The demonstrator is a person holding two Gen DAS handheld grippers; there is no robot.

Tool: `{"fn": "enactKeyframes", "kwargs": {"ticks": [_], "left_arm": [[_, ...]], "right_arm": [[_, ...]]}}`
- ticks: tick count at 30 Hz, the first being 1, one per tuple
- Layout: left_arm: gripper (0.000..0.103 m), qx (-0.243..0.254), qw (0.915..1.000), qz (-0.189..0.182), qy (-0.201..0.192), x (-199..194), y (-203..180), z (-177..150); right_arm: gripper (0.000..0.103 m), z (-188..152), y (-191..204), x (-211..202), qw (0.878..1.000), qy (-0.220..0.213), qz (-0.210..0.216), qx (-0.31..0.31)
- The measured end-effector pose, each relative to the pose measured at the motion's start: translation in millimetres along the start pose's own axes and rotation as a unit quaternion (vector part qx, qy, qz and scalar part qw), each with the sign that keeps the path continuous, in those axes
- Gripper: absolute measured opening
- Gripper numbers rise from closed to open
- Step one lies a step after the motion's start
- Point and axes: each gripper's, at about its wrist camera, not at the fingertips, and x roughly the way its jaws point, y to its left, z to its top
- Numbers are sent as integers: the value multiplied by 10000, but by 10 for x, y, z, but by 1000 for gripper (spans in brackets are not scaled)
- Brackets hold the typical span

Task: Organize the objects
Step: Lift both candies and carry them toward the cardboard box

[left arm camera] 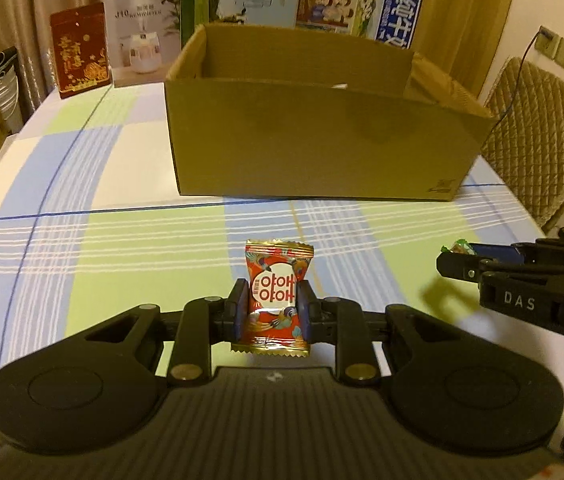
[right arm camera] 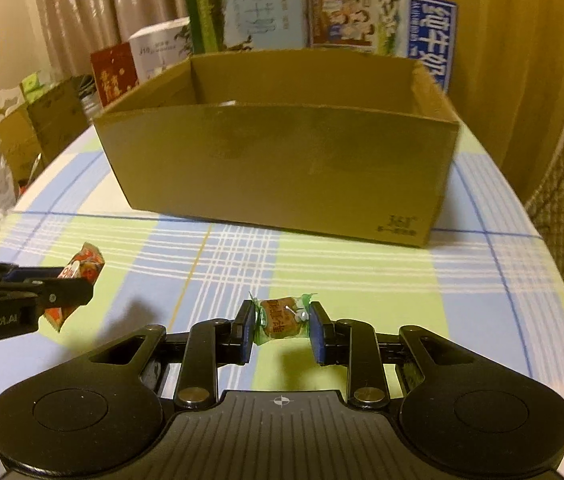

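My left gripper [left arm camera: 272,306] is shut on a red candy packet [left arm camera: 276,300] with gold crimped ends, held upright above the checked tablecloth. The right wrist view catches that same red packet [right arm camera: 82,270] at the far left, in the left gripper [right arm camera: 68,290]. My right gripper [right arm camera: 282,326] is shut on a small green-wrapped candy [right arm camera: 280,320], gripped by its twisted ends. From the left wrist view, the right gripper [left arm camera: 455,260] enters at the right edge with the green candy [left arm camera: 457,247] at its tip. An open cardboard box [left arm camera: 313,140] [right arm camera: 282,164] stands ahead of both grippers.
Behind the cardboard box stand several printed cartons: a red one [left arm camera: 80,50], a white one [left arm camera: 144,34] and a blue-and-white one [left arm camera: 361,10]. A quilted chair back [left arm camera: 541,136] sits right of the table. Boxes and bags [right arm camera: 14,136] crowd the left side.
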Motion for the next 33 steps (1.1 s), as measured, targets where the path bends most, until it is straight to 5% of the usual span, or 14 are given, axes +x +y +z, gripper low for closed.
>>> {"fn": "enactKeyframes", "kwargs": {"ticks": [16,33], "left_arm": [[21,-82,9998,106,-142,-905,-235,-190],[21,-21,9992,-4,-389,-1309,-414,-234]], "right_arm": [[25,-116,8,-1101,9992,-310,-7,265],[25,-164,24,-1537,9986,-432,-196,227]]}}
